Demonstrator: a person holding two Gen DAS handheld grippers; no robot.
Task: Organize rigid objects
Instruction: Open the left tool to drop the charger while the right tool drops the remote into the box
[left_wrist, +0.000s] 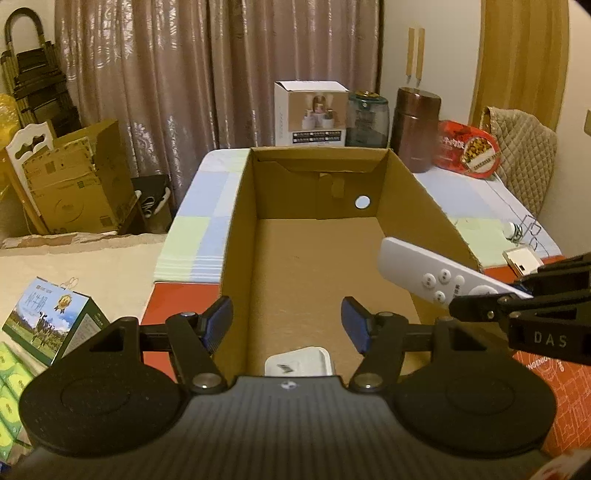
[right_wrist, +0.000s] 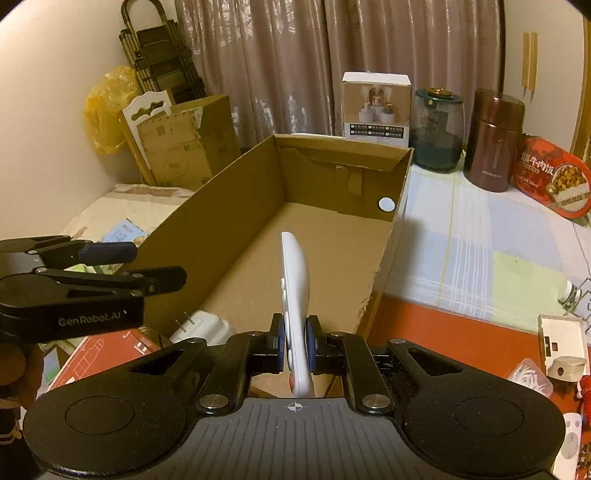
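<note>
A pinkish curtain (left_wrist: 166, 74) hangs behind a table covered with a pale checked cloth (right_wrist: 480, 258), where an open cardboard box (left_wrist: 317, 229) takes up the middle. Low in its near end lies a white plug adapter (left_wrist: 299, 363); the rest of its floor is bare cardboard. The right gripper (right_wrist: 295, 341) is clamped on a white remote control (right_wrist: 293, 291), held edge-up above the box's near right part. The left gripper (left_wrist: 286, 326) hangs over the near end, fingers spread wide and holding nothing.
</note>
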